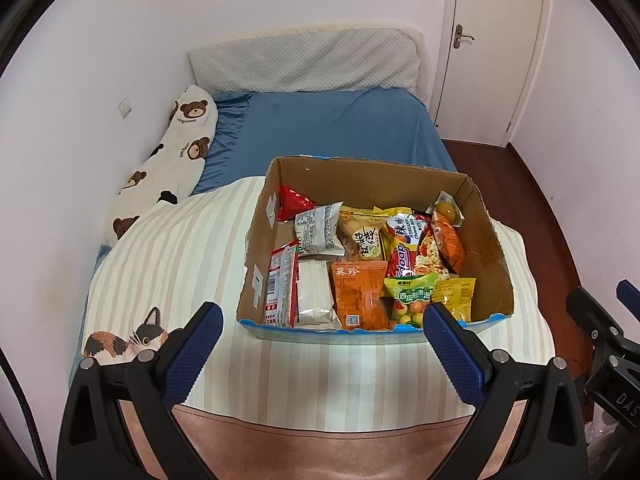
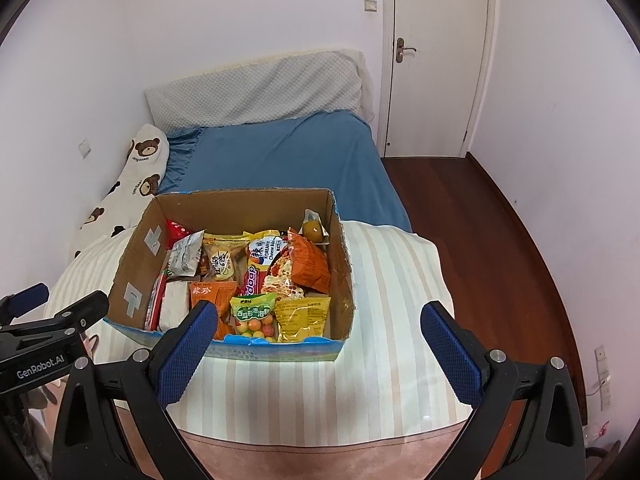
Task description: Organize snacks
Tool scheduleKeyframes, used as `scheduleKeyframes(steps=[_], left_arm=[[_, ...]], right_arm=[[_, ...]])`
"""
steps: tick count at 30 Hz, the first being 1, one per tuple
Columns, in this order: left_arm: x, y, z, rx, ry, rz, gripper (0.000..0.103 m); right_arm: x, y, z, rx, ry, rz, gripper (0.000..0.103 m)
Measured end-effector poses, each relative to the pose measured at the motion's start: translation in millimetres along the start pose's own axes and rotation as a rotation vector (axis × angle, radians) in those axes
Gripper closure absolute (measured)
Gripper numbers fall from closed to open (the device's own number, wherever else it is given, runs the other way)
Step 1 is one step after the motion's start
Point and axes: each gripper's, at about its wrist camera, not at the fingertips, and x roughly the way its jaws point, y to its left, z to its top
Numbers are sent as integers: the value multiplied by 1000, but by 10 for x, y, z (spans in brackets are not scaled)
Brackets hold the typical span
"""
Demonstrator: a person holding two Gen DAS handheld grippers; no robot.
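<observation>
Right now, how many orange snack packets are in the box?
2: a flat orange packet at the front of the cardboard box, and a crumpled orange bag toward the back right. Others may be buried.

An open brown cardboard box (image 1: 486, 276) sits on a cream striped folded quilt (image 1: 176, 264) at the bed's near end, with crinkly plastic snack packets (image 1: 360, 256) packed inside. Behind it lies the blue bedsheet (image 1: 332, 128). A bear-print long pillow (image 1: 168, 168) lines the bed's left edge.
</observation>
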Motion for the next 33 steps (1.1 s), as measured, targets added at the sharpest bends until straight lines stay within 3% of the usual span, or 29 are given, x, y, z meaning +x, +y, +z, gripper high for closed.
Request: scheduleKeyframes(steps=[33], left_arm=[[-82, -46, -77, 17, -1, -18, 0]], right_arm=[[-63, -26, -95, 18, 10, 8, 0]])
